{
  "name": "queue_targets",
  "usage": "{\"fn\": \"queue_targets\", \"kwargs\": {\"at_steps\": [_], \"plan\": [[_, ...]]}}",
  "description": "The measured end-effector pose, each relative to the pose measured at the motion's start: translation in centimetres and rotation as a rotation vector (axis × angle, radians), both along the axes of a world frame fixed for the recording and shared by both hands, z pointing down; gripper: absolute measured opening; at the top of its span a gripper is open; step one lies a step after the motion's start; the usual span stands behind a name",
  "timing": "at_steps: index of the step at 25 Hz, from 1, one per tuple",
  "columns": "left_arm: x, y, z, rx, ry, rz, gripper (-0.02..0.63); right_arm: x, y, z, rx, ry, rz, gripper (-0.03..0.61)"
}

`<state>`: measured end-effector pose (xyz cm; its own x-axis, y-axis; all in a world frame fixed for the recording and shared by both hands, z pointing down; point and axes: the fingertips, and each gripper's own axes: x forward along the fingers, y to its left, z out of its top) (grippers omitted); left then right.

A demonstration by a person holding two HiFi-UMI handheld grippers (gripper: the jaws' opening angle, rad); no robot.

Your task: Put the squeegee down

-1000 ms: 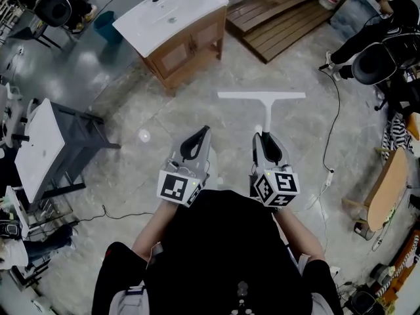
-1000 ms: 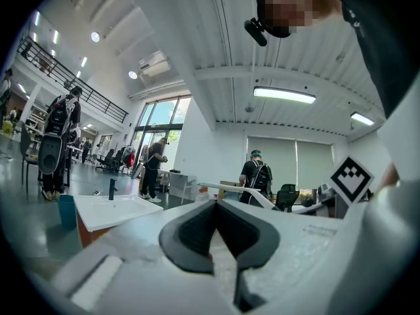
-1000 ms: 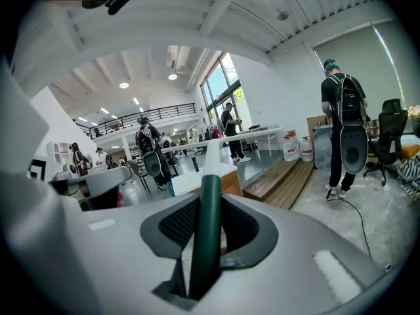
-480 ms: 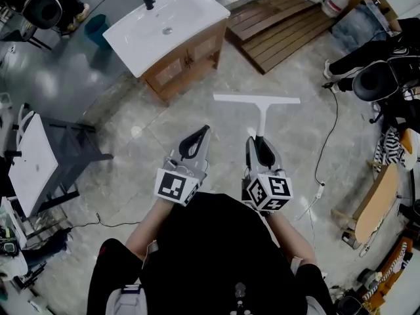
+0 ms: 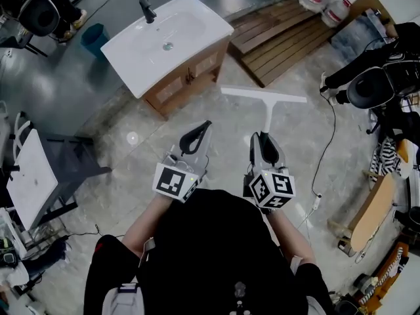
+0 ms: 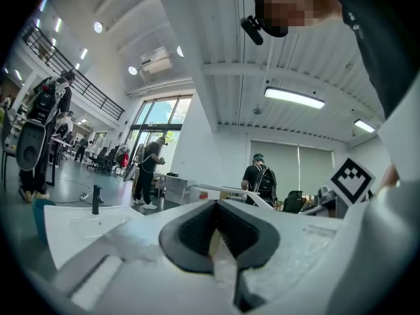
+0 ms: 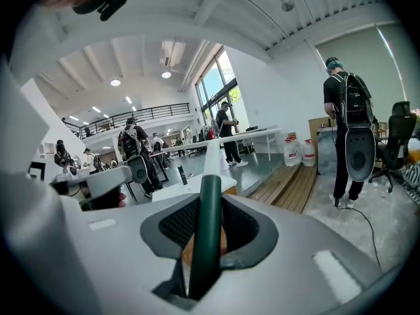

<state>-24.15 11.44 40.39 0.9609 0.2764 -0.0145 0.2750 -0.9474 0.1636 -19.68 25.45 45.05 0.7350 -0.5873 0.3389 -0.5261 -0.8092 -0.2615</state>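
The head view looks steeply down from above the person. The washbasin cabinet stands on the floor ahead of the left gripper and right gripper. Each gripper view sits low, close behind its own jaws, facing across the hall. All three views share the washbasin cabinet.

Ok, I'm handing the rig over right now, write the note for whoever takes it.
Left gripper: shut, empty, beside the right one.
Right gripper: shut on the squeegee by its dark handle, white blade out front, above the stone floor near the sink cabinet.
Done: squeegee in hand.
Left: set it down and release; not yet done.
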Motion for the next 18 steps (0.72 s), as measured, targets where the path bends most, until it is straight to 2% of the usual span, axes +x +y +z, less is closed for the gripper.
{"fn": "queue_targets", "kwargs": {"at_steps": [10, 18], "plan": [[4.8, -0.9, 0.5, -0.012, -0.022, -0.021, 0.002, 5.1, -1.6, 0.7, -0.019, -0.021, -0.051, 0.098], [11.8, -1.1, -0.1, 0.0, -0.02, -0.106, 0.002, 13.4, -3.0, 1.5, -0.023, -0.034, -0.155, 0.098]]}}
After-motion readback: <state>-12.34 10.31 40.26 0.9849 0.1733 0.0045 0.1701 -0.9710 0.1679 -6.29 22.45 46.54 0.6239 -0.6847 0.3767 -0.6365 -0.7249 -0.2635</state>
